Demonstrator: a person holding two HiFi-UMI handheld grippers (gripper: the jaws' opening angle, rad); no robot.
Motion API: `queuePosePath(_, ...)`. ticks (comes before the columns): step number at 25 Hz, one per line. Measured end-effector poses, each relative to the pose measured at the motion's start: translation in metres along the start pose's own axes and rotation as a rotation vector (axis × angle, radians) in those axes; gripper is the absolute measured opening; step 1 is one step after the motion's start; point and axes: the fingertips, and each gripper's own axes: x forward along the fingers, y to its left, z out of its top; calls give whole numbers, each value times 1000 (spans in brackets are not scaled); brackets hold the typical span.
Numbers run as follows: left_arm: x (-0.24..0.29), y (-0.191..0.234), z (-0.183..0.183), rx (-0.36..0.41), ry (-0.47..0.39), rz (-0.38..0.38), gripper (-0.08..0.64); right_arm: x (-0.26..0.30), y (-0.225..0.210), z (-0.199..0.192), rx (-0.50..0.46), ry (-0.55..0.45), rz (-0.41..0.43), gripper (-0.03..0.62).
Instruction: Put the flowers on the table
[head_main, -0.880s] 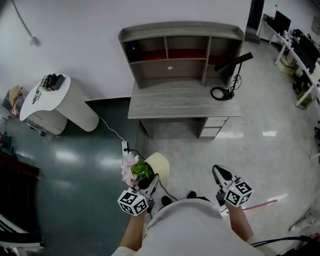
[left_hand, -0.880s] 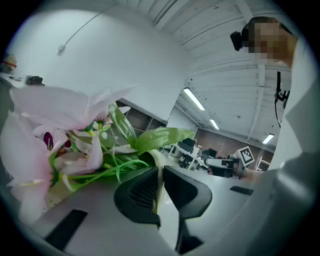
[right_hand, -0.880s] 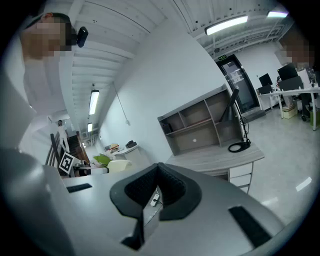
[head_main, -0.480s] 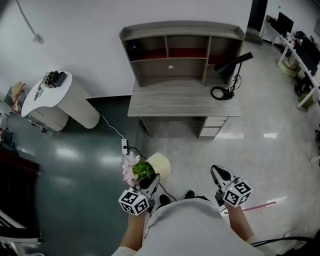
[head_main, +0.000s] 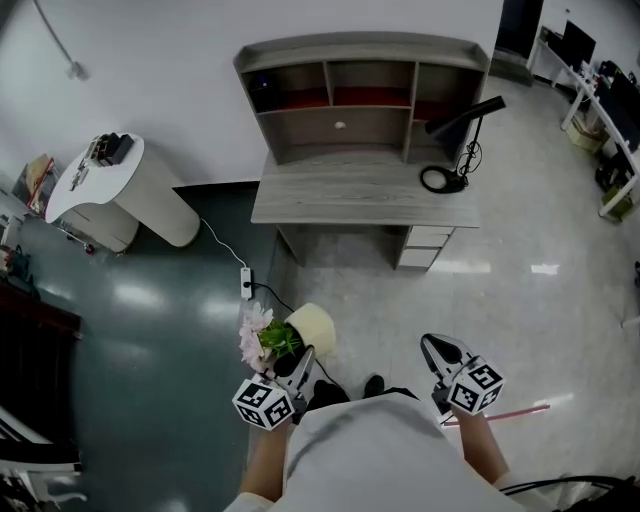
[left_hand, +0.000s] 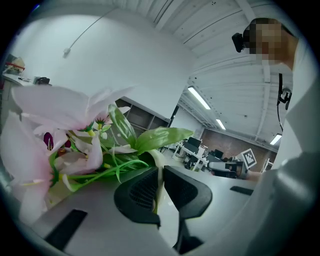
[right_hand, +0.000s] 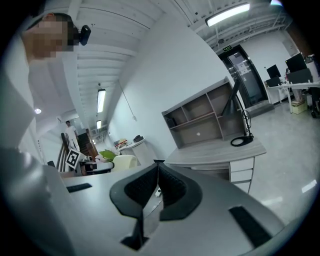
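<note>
Pink flowers (head_main: 256, 333) with green leaves stand in a cream pot (head_main: 314, 326), held low over the floor in front of the person. My left gripper (head_main: 303, 358) is shut on the pot's thin rim (left_hand: 159, 172); the blooms (left_hand: 60, 135) fill the left of the left gripper view. My right gripper (head_main: 434, 346) hangs level with it at the right, shut, with nothing between its jaws (right_hand: 158, 165). The grey wooden table (head_main: 360, 192) with a shelf unit on top stands against the wall ahead, a few steps away.
A black desk lamp (head_main: 462, 118) and its coiled cable sit at the table's right end. A white rounded counter (head_main: 110, 195) stands at the left. A power strip (head_main: 245, 283) with cable lies on the floor. A red stick (head_main: 510, 412) lies at the right.
The view has drifted slightly, so the table sits a little higher in the head view. Both grippers and the potted flowers keep nearly the same places.
</note>
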Motion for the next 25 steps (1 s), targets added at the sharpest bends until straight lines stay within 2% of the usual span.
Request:
queuePosePath(8,19,-10,-1,14,16,-14,51,-8,-17,-8,31,8,-22,18)
queuePosePath(13,40,-8,10,36,18,-36,51,-2,-28,-7,44,6,-38,18)
queuePosePath(25,113,43,56,58,41,-104,51,57,-65,34,79,-35,-115,18)
